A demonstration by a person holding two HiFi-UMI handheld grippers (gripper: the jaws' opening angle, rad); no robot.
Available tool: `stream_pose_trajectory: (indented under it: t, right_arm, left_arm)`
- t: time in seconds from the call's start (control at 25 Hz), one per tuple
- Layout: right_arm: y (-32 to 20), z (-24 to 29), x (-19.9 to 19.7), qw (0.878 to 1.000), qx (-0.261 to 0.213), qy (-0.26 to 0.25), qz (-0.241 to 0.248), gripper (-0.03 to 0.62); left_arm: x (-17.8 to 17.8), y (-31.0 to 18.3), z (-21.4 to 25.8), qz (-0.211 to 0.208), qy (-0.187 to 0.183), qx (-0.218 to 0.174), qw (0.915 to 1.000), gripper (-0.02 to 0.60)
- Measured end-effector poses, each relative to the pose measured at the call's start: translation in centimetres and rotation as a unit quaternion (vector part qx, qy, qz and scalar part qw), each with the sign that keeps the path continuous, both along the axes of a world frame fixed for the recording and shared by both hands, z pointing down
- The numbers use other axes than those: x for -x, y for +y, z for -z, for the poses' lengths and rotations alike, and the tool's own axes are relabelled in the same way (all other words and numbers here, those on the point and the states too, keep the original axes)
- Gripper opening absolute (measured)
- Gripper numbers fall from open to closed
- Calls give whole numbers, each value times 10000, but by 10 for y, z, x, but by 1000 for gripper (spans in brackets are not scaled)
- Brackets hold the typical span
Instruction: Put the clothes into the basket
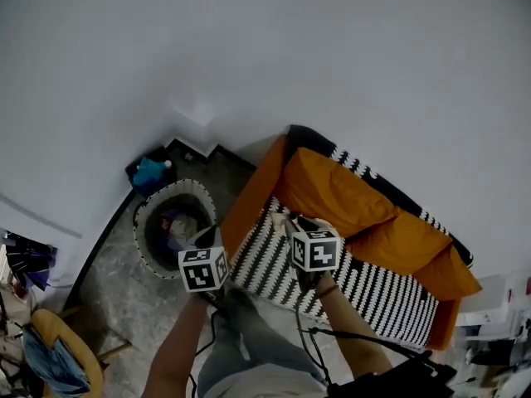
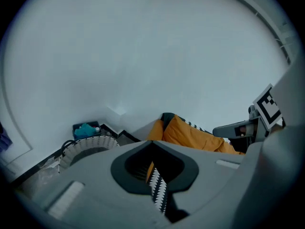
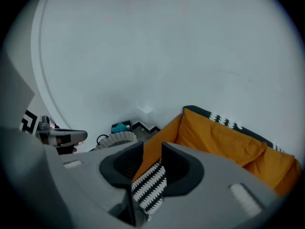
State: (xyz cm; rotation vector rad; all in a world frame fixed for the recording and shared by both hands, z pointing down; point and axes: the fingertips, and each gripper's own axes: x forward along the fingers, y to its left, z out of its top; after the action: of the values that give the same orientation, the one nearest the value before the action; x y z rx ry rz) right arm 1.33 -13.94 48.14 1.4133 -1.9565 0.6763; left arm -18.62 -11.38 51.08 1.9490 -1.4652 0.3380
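The round woven basket [image 1: 141, 215] stands on the grey floor left of the sofa, with dark and coloured clothes [image 1: 176, 225] lying in it. It also shows in the left gripper view as basket [image 2: 90, 144] and in the right gripper view as basket [image 3: 116, 138]. My left gripper [image 1: 207, 239] hangs over the basket's near right rim; its jaw tips [image 2: 152, 144] meet with nothing in them. My right gripper [image 1: 300, 224] is above the sofa seat. Its jaws [image 3: 152, 149] stand apart and empty, with the patterned seat showing through the gap.
The orange sofa [image 1: 332, 191] has a black-and-white zigzag seat cover [image 1: 274, 264] and big cushions. A dark crate with a teal item [image 1: 152, 172] sits in the corner behind the basket. A wooden chair [image 1: 62, 347] stands at lower left. Cables trail by the person's legs.
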Motion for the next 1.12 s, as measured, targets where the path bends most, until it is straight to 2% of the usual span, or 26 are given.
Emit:
stream_pose_trajectory:
  t: [0.28, 0.44, 0.56, 0.84, 1.12]
  right_arm:
    - [34, 7, -92, 9968, -22, 7, -801, 126]
    - [45, -1, -147, 9922, -3, -74, -1241, 126]
    - [53, -22, -178, 9889, 195, -174, -1464, 126]
    - [53, -63, -212, 9881, 511, -226, -1433, 126]
    - [49, -111, -234, 9878, 763, -246, -1334, 126]
  left_arm:
    - [-86, -4, 3, -742, 24, 38, 9972, -5]
    - [-132, -5, 3, -1112, -91, 67, 9937, -5]
    - [-158, -3, -6, -1305, -252, 146, 9910, -5]
    - [-192, -10, -40, -1294, -444, 485, 9894, -5]
    - [-210, -11, -80, -1286, -650, 707, 9870, -5]
